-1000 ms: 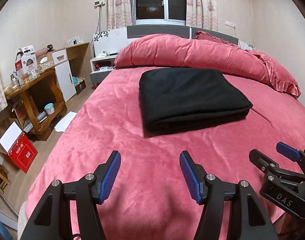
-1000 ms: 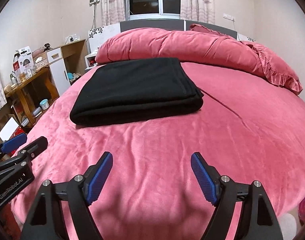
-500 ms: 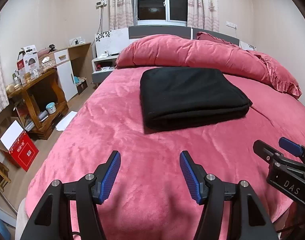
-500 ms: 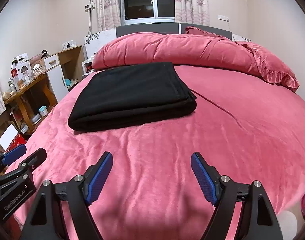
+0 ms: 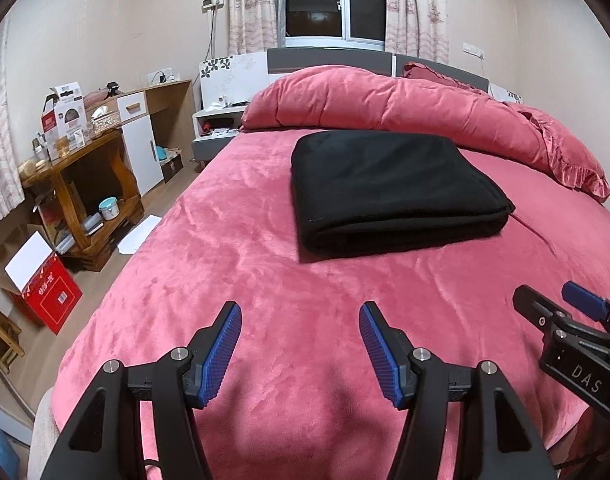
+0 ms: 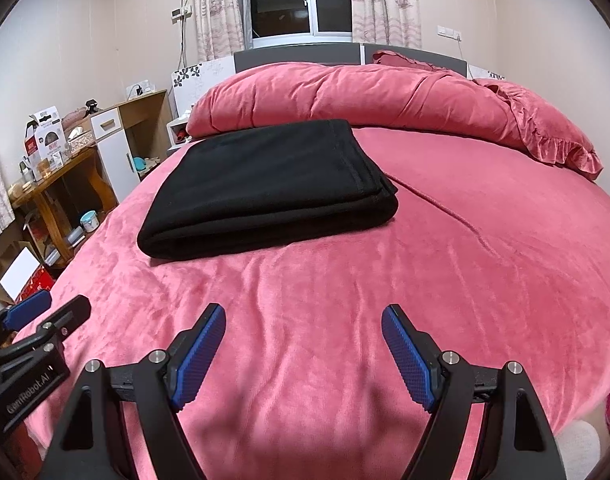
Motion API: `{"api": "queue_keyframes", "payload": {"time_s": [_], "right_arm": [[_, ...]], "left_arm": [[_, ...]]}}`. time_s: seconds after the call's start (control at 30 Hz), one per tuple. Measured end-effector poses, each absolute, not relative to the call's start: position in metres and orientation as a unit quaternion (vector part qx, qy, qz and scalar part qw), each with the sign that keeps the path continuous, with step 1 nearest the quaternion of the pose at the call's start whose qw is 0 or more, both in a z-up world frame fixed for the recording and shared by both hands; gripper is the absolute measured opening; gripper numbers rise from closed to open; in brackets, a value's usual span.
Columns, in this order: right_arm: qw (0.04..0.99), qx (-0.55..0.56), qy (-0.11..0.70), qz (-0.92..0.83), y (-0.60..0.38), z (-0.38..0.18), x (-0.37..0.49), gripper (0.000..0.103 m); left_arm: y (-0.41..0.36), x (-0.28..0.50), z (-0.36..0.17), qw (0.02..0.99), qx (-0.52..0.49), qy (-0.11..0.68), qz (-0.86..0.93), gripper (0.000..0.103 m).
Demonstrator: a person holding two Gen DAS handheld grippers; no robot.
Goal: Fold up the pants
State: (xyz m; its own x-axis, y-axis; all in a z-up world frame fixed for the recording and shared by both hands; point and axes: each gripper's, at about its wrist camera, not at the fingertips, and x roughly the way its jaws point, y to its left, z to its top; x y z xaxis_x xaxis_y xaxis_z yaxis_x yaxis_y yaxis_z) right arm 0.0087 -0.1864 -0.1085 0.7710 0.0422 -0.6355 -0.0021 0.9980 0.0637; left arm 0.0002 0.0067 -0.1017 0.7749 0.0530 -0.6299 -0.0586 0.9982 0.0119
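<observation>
Black pants lie folded into a thick rectangle on the pink bed, towards its middle. My left gripper hovers open over the bed's near edge, well short of the pants, with nothing between its blue pads. My right gripper is also open and empty, beside the left one and equally far back. Each gripper shows in the other's view: the right gripper at the right edge, the left gripper at the lower left.
A rolled pink duvet and a frilled pillow lie along the headboard. Left of the bed stand a wooden desk with clutter, a white cabinet, a nightstand and a red box on the floor.
Both views tilted up slightly, so the pants sit a little lower and more of the window shows. Both grippers stayed in place with jaws as wide as before.
</observation>
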Motion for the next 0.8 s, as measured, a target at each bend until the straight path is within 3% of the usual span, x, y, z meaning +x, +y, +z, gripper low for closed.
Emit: {"api": "queue_keyframes", "payload": {"time_s": [0.8], "right_arm": [[0.941,0.032,0.338,0.009,-0.189,-0.108,0.011,0.081]], "left_arm": [[-0.002,-0.004,-0.103,0.940,0.005,0.340,0.016,0.062]]}}
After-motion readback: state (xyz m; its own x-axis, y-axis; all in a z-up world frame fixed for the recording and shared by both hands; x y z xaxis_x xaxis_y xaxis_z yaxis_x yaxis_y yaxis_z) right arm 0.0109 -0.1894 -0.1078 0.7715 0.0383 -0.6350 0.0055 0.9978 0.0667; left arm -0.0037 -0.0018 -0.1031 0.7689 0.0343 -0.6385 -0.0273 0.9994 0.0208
